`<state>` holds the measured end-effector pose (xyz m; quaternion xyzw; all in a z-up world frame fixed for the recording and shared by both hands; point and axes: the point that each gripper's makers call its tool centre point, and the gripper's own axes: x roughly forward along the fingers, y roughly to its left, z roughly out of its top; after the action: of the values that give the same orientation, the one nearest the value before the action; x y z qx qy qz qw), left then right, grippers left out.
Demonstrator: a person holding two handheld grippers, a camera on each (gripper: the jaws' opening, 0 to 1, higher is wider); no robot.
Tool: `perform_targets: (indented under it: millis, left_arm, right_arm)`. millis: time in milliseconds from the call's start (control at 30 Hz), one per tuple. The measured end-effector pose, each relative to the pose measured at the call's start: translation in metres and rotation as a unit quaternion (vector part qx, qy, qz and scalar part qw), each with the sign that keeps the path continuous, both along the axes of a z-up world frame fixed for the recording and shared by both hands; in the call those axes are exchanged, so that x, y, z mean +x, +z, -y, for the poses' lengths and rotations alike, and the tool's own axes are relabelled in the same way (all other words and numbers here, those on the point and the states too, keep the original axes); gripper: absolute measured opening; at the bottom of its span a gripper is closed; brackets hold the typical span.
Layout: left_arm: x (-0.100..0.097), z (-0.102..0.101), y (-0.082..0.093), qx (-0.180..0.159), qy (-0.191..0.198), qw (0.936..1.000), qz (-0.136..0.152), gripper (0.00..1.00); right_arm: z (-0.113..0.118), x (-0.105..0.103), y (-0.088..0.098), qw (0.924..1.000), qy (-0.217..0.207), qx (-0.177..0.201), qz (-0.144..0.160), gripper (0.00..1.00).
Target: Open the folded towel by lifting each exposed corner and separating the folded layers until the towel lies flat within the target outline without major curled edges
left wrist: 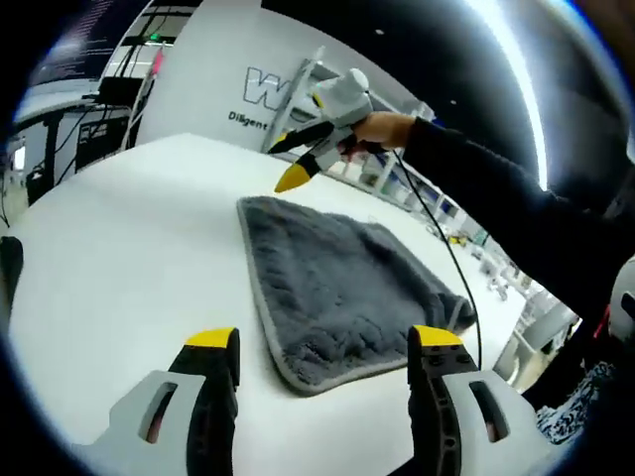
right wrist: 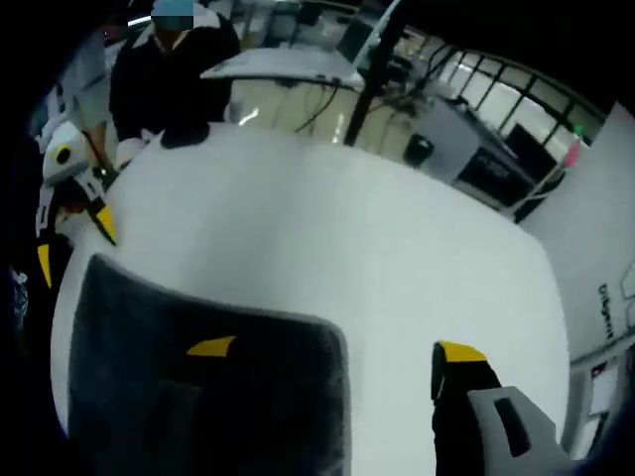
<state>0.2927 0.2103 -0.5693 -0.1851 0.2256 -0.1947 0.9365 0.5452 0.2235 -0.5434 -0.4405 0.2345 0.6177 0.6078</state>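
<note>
On the white table [left wrist: 129, 228] the grey towel [left wrist: 337, 288] lies folded, thick hemmed edge facing your left gripper [left wrist: 324, 349]. L jaws stand wide apart, yellow tips just short of the towel's near corner, gripping nothing, not touching cloth. Your right gripper [left wrist: 298, 164] hangs over the far edge of the towel in left gripper view, hand [left wrist: 382, 127] on it, jaws look nearly together w/ nothing between them. Right gripper view: its own jaws [right wrist: 332, 349] are parted, left tip over the towel [right wrist: 198, 377], right tip over bare table [right wrist: 397, 248]. So can't tell R's true state. L gripper [right wrist: 74, 223] shows across the towel.
</note>
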Motion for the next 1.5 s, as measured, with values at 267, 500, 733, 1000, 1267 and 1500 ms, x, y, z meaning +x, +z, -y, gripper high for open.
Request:
perform_targets:
  millis: [267,500,733,1000,1267,1500]
  left_arm:
    - [-0.005,0.006,-0.006,-0.023,-0.008,0.9996,-0.012,0.47]
    - [-0.004,0.002,-0.006,-0.039,-0.008,0.9991,-0.015,0.39]
    - [-0.004,0.001,-0.004,-0.049,-0.003,0.9987,-0.012,0.33]
    - [-0.001,-0.007,-0.009,0.021,-0.002,0.9998,0.006,0.19]
    - [0.000,-0.001,-0.004,0.003,-0.007,0.9999,0.013,0.05]
    - [0.001,0.002,0.000,-0.005,-0.017,0.9996,0.022,0.02]
  right_arm:
    - [0.000,0.000,-0.012,0.9995,0.019,-0.024,-0.002,0.59]
    - [-0.008,0.010,-0.023,0.9997,0.000,-0.024,-0.005,0.33]
    - [-0.015,0.017,-0.032,0.9988,-0.029,-0.029,-0.025,0.23]
    - [-0.021,0.014,-0.050,0.9978,-0.020,-0.056,-0.030,0.22]
    - [-0.021,0.010,-0.061,0.9960,-0.027,-0.071,-0.047,0.12]
    - [-0.020,0.004,-0.062,0.9957,-0.013,-0.086,-0.031,0.06]
